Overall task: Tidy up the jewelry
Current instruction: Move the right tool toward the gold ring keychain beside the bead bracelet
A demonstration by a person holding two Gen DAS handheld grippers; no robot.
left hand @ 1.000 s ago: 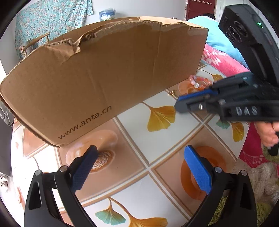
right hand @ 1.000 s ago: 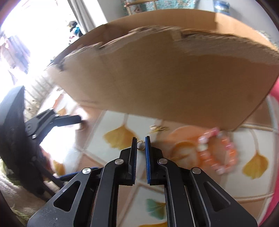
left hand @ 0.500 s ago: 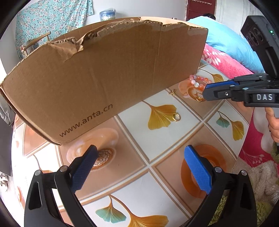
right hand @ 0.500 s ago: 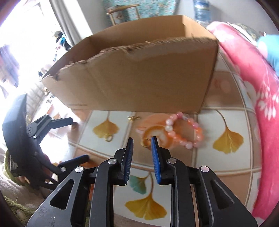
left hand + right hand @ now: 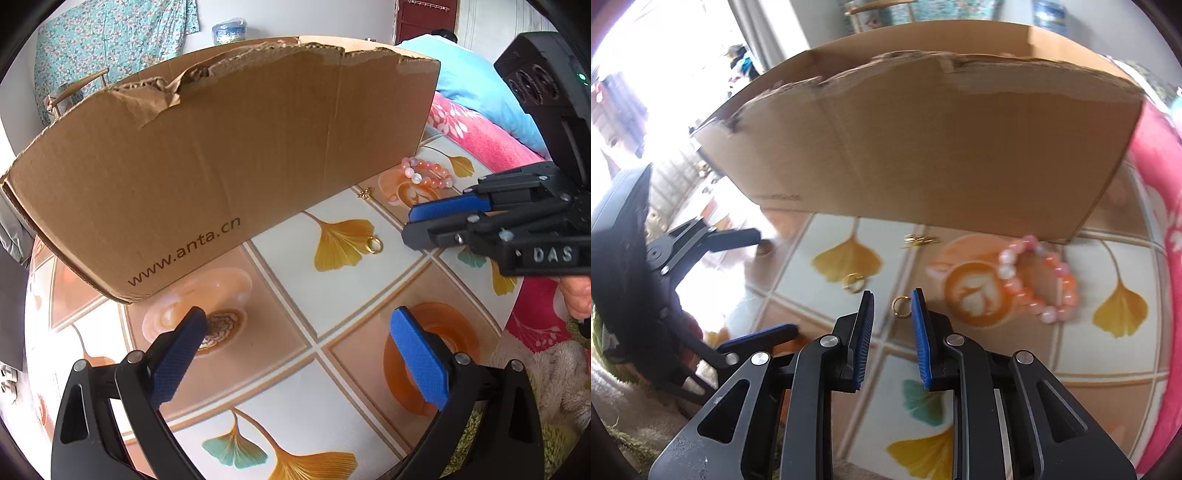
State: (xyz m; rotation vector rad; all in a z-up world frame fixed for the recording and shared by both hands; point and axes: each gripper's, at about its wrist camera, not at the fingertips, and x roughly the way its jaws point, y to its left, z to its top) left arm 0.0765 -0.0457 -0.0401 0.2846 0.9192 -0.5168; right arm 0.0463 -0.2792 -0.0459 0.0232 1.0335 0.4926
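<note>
Right gripper (image 5: 892, 301) angled down over the glossy tablecloth (image 5: 332, 306) printed with ginkgo leaves, its ribbed blue pads having just been opening, now a little apart with a thin gold ring (image 5: 900, 306) lying between the tips, not pinched. Left gripper (image 5: 299, 332) also tilted down, jaws wide apart over bare cloth, nothing in them. A thicker gold band (image 5: 373, 245) lies on a yellow leaf, a small gold charm (image 5: 365, 192) and a pink-orange bead bracelet (image 5: 428, 175) close to the torn-edged corrugated cardboard box (image 5: 221, 155).
</note>
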